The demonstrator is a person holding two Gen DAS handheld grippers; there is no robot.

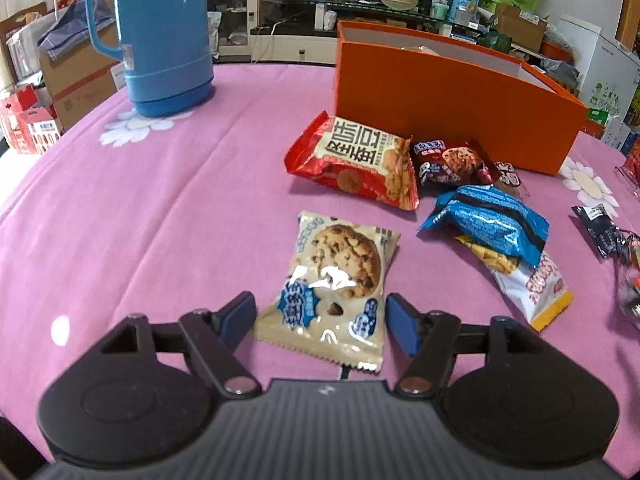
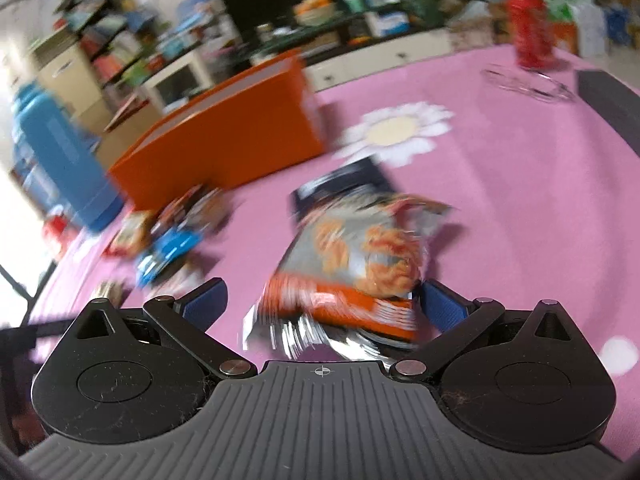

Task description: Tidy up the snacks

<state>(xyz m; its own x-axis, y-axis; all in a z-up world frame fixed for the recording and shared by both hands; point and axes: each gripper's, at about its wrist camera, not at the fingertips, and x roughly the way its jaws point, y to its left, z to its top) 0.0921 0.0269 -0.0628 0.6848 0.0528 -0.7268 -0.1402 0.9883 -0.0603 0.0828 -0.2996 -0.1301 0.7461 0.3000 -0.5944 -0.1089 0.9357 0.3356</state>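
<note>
We read the left gripper (image 1: 320, 320) as open, jaws astride the near end of the cookie packet (image 1: 334, 284), pads apart from it. The right gripper (image 2: 322, 306) straddles a blurred orange-and-silver packet (image 2: 352, 268); contact we cannot tell. Further on, the loose packets (image 1: 420, 184) lie on the pink cloth (image 1: 160, 220) before the orange box (image 1: 440, 108). We judge most sorting remains. The print is too small or blurred for us to read.

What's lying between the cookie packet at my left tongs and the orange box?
In the left wrist view, a red biscuit packet lies between the cookie packet and the orange box, with bare pink cloth either side.
</note>
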